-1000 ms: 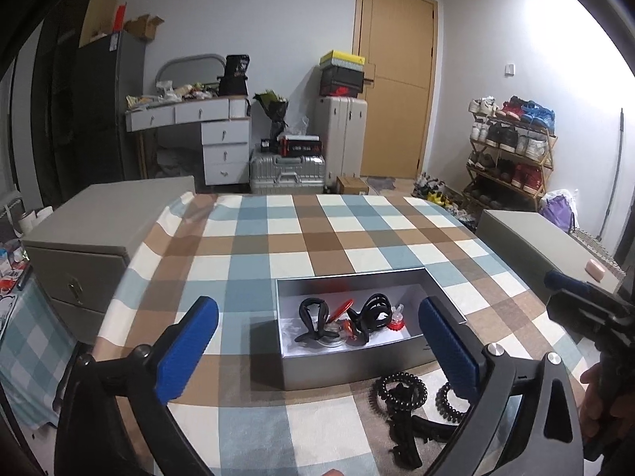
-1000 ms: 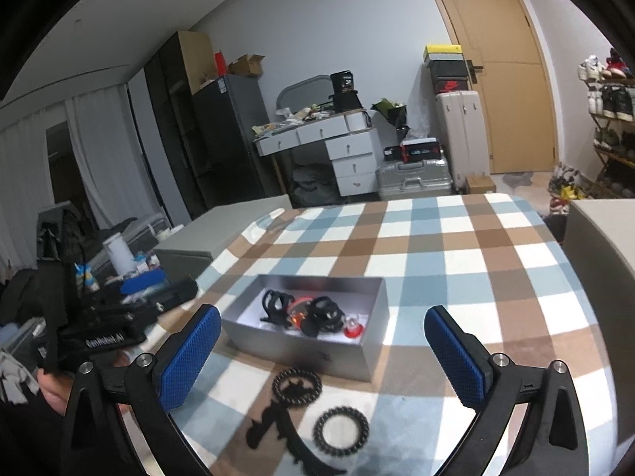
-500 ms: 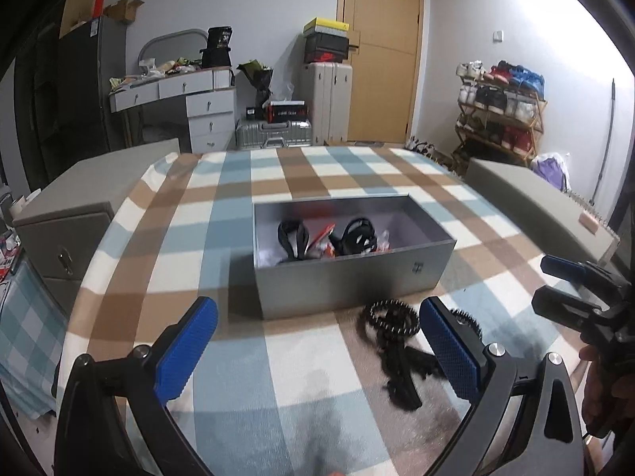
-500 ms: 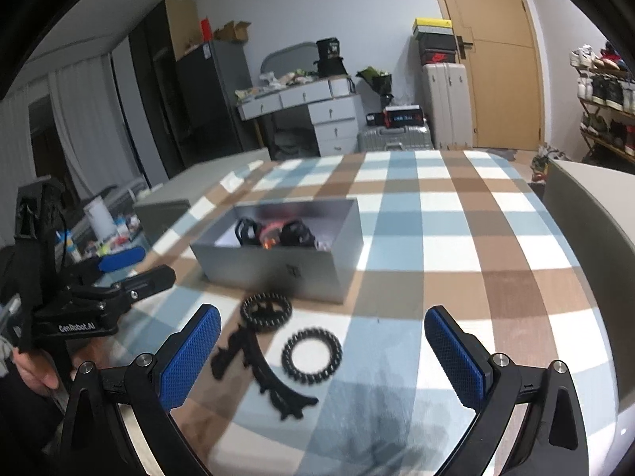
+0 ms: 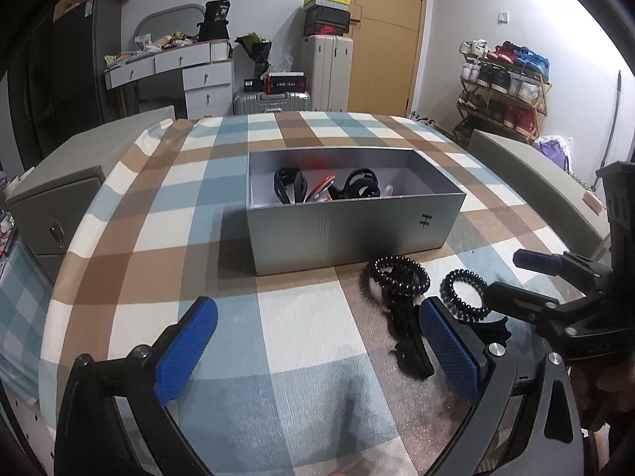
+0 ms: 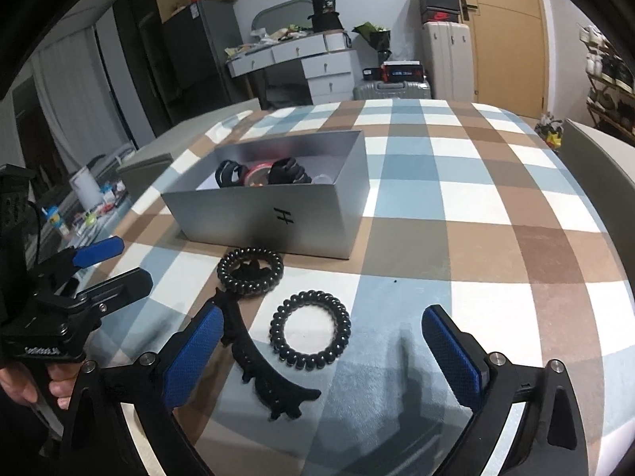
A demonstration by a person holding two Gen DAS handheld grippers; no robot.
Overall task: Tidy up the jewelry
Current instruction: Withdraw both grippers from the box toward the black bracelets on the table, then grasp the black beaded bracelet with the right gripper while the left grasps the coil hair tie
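A matte silver-grey box [image 5: 349, 234], rectangular and lidless, sits on a checked tablecloth [image 5: 158, 238] of blue, brown and cream squares, its smooth front wall marked with a small dark "H"-like logo [image 5: 426, 220]. Inside lies a tangle of accessories: a black claw clip [image 5: 289, 184] at the left, something red [image 5: 323, 188] beside it, another black clip [image 5: 359, 184] further right and a small pale piece [image 6: 323, 178] near it; finer detail is too small to tell.

On the cloth just in front of the box, three black pieces wait outside it. A glossy spiral coil hair tie [image 6: 251, 271], ridged like a telephone cord, lies nearest the box wall. A second coil tie [image 6: 310, 335] lies just beside it, apart from the box, a clean round ring with cloth showing through its centre. A long curved black hair clip [image 6: 258, 361], matte and toothed along its edge, runs from under the first coil toward the camera, ending in a flared, jagged tip.

The left gripper [image 5: 313, 351] hovers low over the cloth with its jaws spread wide and nothing between them; its blue pads [image 5: 186, 349] carry a fine knurled texture on black angular arms. The right gripper [image 6: 317, 351] is likewise wide apart and empty, its jaws framing the second coil tie and the clip's tail from above. A hand [image 6: 35, 388] grasps the left tool's handle at the frame edge in the right wrist view.
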